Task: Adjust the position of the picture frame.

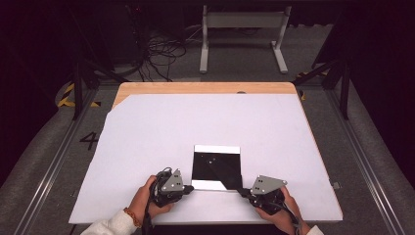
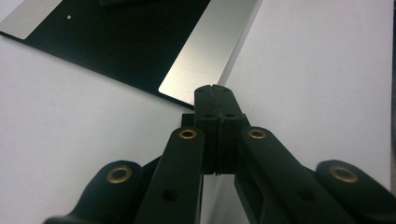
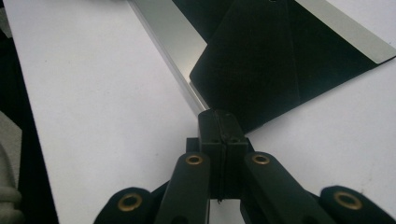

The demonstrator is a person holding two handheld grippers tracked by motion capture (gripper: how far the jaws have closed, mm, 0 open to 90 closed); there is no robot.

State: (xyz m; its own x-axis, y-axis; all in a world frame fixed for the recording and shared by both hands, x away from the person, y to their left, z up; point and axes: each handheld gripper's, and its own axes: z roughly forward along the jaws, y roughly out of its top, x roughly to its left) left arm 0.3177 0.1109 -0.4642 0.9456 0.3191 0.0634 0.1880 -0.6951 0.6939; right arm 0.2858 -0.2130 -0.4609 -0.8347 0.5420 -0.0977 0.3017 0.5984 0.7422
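One black panel [image 1: 217, 168] with two silvery edge strips, far and near, lies flat near the front middle of the white counter [image 1: 147, 147], roughly square, strips running left–right. Two tongs: left tongs [image 1: 188, 188] closed at its near-left corner, right tongs [image 1: 242, 192] closed at its near-right corner; a grip cannot be confirmed.

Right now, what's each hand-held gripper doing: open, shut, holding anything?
Left hand-held gripper: shut, at the near left corner of the black and silver sheet; a grip cannot be told.
Right hand-held gripper: shut, at its near right corner; same doubt.
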